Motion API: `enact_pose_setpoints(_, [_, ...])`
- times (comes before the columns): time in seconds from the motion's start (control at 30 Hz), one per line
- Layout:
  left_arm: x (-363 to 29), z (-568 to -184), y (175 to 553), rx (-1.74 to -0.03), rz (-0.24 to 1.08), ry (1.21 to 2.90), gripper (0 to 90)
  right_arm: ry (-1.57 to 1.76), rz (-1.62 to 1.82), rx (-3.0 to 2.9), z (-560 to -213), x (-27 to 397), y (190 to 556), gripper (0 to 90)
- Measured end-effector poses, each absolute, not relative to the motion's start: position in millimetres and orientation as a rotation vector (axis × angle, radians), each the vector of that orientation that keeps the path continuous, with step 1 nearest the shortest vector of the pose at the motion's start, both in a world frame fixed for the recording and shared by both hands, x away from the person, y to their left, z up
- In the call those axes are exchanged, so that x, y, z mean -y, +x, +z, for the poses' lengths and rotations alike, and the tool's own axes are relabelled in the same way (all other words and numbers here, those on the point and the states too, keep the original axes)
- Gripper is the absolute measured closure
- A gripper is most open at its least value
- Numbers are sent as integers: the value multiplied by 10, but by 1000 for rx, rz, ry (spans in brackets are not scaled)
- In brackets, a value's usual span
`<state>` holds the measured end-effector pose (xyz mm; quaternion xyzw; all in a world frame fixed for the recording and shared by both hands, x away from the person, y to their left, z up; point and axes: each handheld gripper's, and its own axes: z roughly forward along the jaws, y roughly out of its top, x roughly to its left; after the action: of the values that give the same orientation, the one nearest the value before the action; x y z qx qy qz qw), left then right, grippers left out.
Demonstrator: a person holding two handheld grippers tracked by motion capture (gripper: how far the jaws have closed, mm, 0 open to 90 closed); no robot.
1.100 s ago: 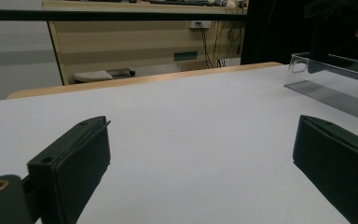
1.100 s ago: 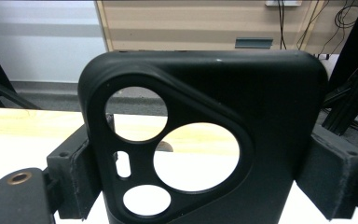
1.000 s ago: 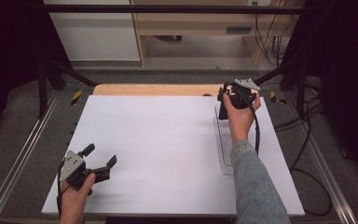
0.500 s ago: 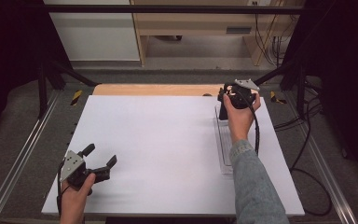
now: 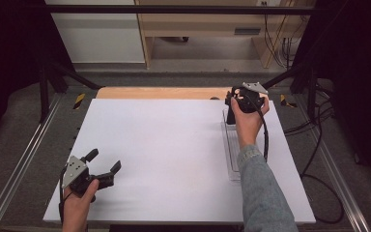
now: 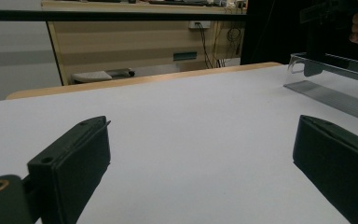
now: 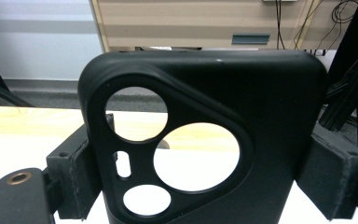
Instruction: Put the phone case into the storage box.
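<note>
White table (image 5: 174,159), right hand-held gripper (image 7: 200,186) clamping phone case (image 7: 205,135)

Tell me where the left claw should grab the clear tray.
Grip the clear tray by its long left wall, near the near end, coming from the table's middle, jaws straddling the thin upright rim. The right claw holds a black phone case over the far end, so that end is crowded. The left claw is open.

A: Bg? White counter (image 5: 174,145) w/ a wood strip (image 5: 154,93) at the far edge, grey floor (image 5: 24,125) round it, black frame bars (image 5: 174,8) overhead.

B: Behind: white wall panel (image 5: 96,34) at left, beige wood cabinet (image 5: 207,29) mid, cables (image 5: 280,38) hanging on the right. Sides dark.
</note>
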<state>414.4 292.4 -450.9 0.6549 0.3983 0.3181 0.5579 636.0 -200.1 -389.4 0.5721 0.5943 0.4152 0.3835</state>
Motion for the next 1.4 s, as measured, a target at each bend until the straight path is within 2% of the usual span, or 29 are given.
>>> enact_pose_setpoints(1.4, [-2910, -4511, 4145, -933, 749, 1547, 40, 1461, 1060, -1532, -3970, 1978, 6392, 134])
